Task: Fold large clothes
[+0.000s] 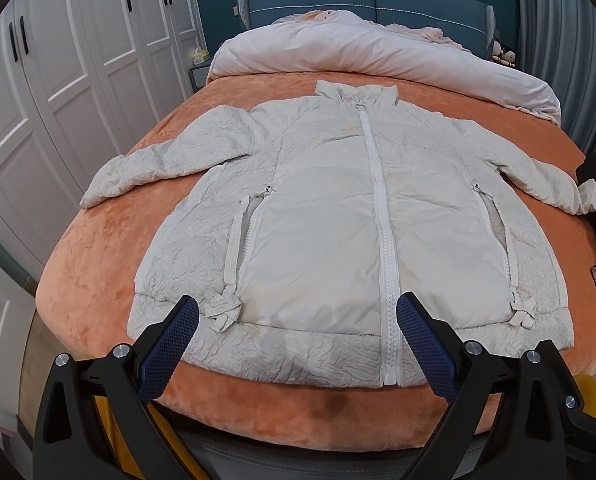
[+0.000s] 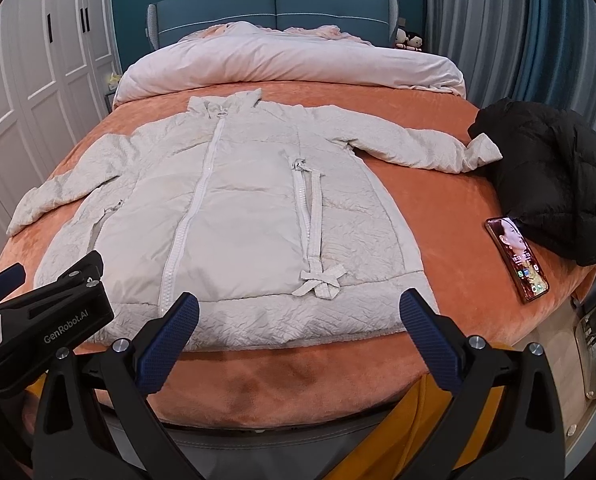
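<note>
A large cream-white zip-up jacket point(image 1: 329, 216) lies flat and face up on the orange bed cover point(image 1: 98, 280), zipped, both sleeves spread out, collar toward the headboard. It also shows in the right wrist view point(image 2: 238, 216). My left gripper point(image 1: 298, 320) is open and empty, hovering just above the jacket's hem near the foot of the bed. My right gripper point(image 2: 298, 316) is open and empty, also above the hem, further right. The left gripper's black body shows at the left of the right wrist view point(image 2: 46, 312).
A black puffer jacket point(image 2: 553, 184) lies at the bed's right edge, touching the white sleeve cuff. A phone point(image 2: 517, 258) with a lit screen lies beside it. A rolled pink duvet point(image 2: 290, 68) lies by the blue headboard. White wardrobes point(image 1: 58, 80) stand on the left.
</note>
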Demonstrator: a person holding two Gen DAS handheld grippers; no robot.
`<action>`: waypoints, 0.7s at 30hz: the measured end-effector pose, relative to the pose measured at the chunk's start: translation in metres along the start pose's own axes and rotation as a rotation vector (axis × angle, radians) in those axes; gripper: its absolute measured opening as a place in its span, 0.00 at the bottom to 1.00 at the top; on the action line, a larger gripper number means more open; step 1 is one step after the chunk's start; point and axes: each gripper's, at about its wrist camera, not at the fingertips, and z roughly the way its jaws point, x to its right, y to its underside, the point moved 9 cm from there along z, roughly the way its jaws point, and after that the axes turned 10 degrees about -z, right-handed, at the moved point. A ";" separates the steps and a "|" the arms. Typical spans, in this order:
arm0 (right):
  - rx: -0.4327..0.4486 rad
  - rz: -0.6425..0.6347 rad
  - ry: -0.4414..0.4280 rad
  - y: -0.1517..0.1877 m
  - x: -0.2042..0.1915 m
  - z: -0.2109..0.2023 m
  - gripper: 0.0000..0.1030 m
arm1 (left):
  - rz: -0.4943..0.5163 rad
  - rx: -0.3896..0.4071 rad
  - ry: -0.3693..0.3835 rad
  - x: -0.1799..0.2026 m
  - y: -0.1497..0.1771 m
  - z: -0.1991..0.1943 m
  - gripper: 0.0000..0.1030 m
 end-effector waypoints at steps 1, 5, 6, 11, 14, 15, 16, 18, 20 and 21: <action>-0.001 0.000 0.000 0.000 0.000 0.000 0.95 | 0.001 0.000 -0.001 0.000 0.000 0.000 0.94; -0.002 0.002 -0.001 0.000 0.001 0.000 0.95 | 0.002 0.000 -0.002 0.002 0.000 -0.002 0.94; -0.003 0.002 -0.002 0.000 0.001 0.000 0.95 | 0.002 0.000 -0.003 0.002 0.000 -0.002 0.94; -0.004 0.002 -0.002 0.000 0.001 0.000 0.95 | 0.001 -0.001 -0.001 0.002 0.000 -0.001 0.94; -0.005 0.003 -0.001 0.000 0.002 0.001 0.95 | 0.003 0.000 -0.002 0.002 -0.001 -0.002 0.94; -0.005 0.004 -0.001 0.001 0.003 0.001 0.95 | 0.002 0.000 -0.001 0.002 -0.001 -0.001 0.94; -0.004 0.003 -0.002 0.000 0.002 0.001 0.95 | 0.001 -0.001 -0.001 0.002 -0.001 -0.001 0.94; -0.004 0.003 -0.002 0.000 0.002 0.001 0.95 | 0.001 0.000 -0.002 0.002 -0.001 -0.002 0.93; -0.004 0.002 -0.002 0.001 0.002 0.001 0.95 | 0.001 0.000 -0.004 0.003 -0.001 -0.001 0.93; -0.004 0.002 -0.003 0.001 0.002 0.001 0.95 | 0.000 -0.001 -0.004 0.003 -0.001 -0.001 0.93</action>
